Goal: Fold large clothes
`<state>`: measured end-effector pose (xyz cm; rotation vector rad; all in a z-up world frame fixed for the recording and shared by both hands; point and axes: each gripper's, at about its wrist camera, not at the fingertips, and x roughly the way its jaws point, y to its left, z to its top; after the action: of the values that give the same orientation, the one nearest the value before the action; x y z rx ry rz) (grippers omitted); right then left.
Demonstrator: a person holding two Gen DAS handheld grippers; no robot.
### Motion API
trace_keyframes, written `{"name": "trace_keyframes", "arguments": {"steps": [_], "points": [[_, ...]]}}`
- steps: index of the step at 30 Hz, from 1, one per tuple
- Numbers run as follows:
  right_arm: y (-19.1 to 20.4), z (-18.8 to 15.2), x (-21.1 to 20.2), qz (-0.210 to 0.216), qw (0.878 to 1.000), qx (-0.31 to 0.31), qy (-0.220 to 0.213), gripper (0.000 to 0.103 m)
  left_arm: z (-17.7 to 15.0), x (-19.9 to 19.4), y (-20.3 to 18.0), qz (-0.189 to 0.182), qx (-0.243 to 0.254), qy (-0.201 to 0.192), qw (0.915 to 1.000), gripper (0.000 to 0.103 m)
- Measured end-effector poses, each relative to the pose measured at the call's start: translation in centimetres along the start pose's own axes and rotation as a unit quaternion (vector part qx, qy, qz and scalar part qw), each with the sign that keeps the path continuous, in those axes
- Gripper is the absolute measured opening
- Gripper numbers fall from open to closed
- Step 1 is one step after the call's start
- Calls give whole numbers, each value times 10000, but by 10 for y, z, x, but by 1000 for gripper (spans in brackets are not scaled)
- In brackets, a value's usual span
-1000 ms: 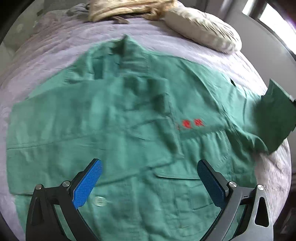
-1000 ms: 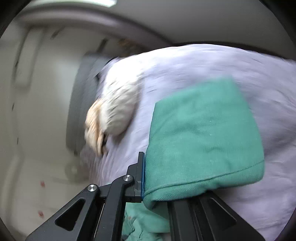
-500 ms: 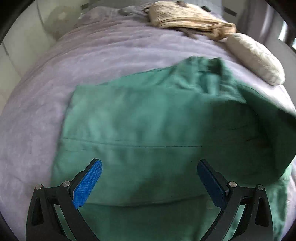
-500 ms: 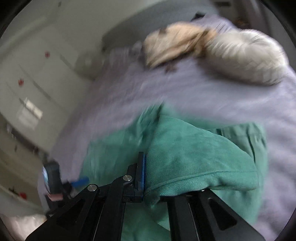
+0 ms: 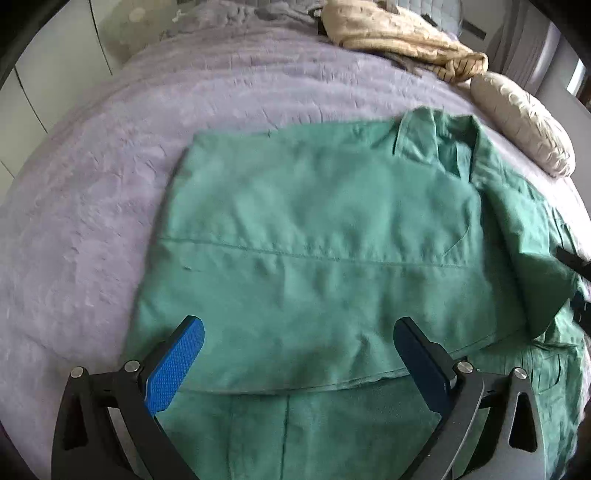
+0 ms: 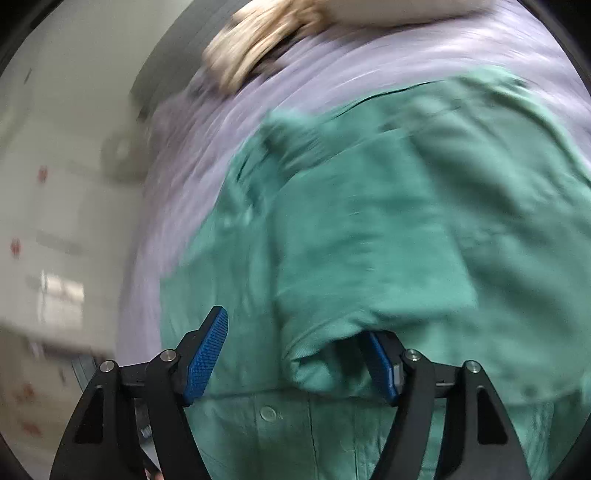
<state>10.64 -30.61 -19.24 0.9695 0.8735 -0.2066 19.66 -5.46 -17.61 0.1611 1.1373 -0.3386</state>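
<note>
**Green work shirt lying folded across a lilac bedspread, both grippers spread wide**

The green work shirt point(image 5: 332, 236) is lying on the lilac bedspread point(image 5: 96, 206), with one side panel folded over the body so that a straight seam is running across the top layer. Its collar point(image 5: 439, 136) is pointing toward the far end of the bed, near the cream pillow point(image 5: 524, 125). A crumpled beige garment point(image 5: 402, 33) is sitting beyond the collar, well apart from the shirt.

The left gripper point(image 5: 297, 354) is hovering over the shirt's near edge, its blue-padded fingers point(image 5: 177, 362) standing wide apart with nothing between them. Whether the tips are touching the cloth is not clear.

In the right wrist view, which is blurring heavily, the right gripper point(image 6: 299, 354) is also showing its fingers point(image 6: 207, 354) spread apart. A folded sleeve cuff point(image 6: 325, 354) is draping over the right-hand finger and partly hiding its pad, while the left-hand pad is standing free of the fabric. Below the fingers a pale shirt button point(image 6: 268, 412) is showing on the placket. The shirt point(image 6: 406, 229) is filling most of this view, with the bedspread point(image 6: 207, 133) and a pale wardrobe front point(image 6: 55, 236) off to the side.
</note>
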Motion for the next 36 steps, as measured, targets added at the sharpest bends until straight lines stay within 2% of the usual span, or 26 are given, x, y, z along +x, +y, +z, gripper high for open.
{"name": "trace_keyframes", "arguments": {"steps": [1,2,4,7,8,9,10,11,12,13,14,17,19,20,22,23,25,28,31,32,34,36], "points": [[1,5,1,-48,10000,33,-4,3,0,-3,3,16,-24,-51,10000,103],[4,7,4,-140,9999,-53,-37,4,1,-7,7,34,-67,-110,9999,103],[37,8,7,-334,9962,-799,-125,4,0,-13,16,82,-151,-197,9997,103],[94,-11,29,-619,9728,-2234,27,4,-2,-16,34,292,-326,-282,9986,103],[108,-21,42,-705,9638,-2566,167,10,-3,-14,40,386,-396,-252,9982,103],[121,-36,61,-945,9488,-2982,442,13,-3,-12,45,448,-448,-207,9978,103],[126,-47,74,-1168,9368,-3238,629,21,-4,-10,51,498,-509,-160,9973,103],[128,-55,84,-1289,9283,-3401,772,37,-5,-8,57,542,-588,-110,9967,103],[130,-67,93,-1362,9186,-3590,938,45,-5,-6,59,565,-618,-81,9965,103],[130,-78,97,-1341,9128,-3712,1049,61,-5,-5,61,595,-634,-71,9962,103],[130,-84,96,-1341,9087,-3803,1078,66,-6,-5,63,610,-629,-79,9961,103],[127,-94,85,-1278,8986,-4052,1098,67,-7,-6,62,617,-593,-91,9963,103],[124,-94,74,-1157,9025,-4016,1043,67,-7,-6,57,569,-596,-97,9966,103],[119,-90,68,-1083,9089,-3896,1020,67,-6,-8,51,506,-559,-115,9971,103],[99,-79,46,-839,9313,-3408,977,67,-4,-14,39,392,-408,-189,9982,103],[85,-70,34,-697,9468,-2998,935,67,-5,-20,26,294,-165,-312,9989,103],[61,-59,10,-476,9670,-2374,795,67,-7,-27,-5,96,474,-527,9974,103],[14,-23,-14,-122,9921,-1125,534,67,-14,-31,-50,-145,1347,-755,9879,103],[-20,7,-18,341,9982,-148,473,67,-23,-32,-92,-350,1969,-903,9756,103],[-30,18,-15,608,9970,141,459,67,-26,-30,-108,-402,2139,-938,9715,103],[-42,30,-2,883,9935,484,521,65,-28,-27,-125,-429,2301,-940,9677,103],[-49,38,13,1155,9880,775,672,51,-27,-20,-140,-329,2377,-948,9661,103]]}}
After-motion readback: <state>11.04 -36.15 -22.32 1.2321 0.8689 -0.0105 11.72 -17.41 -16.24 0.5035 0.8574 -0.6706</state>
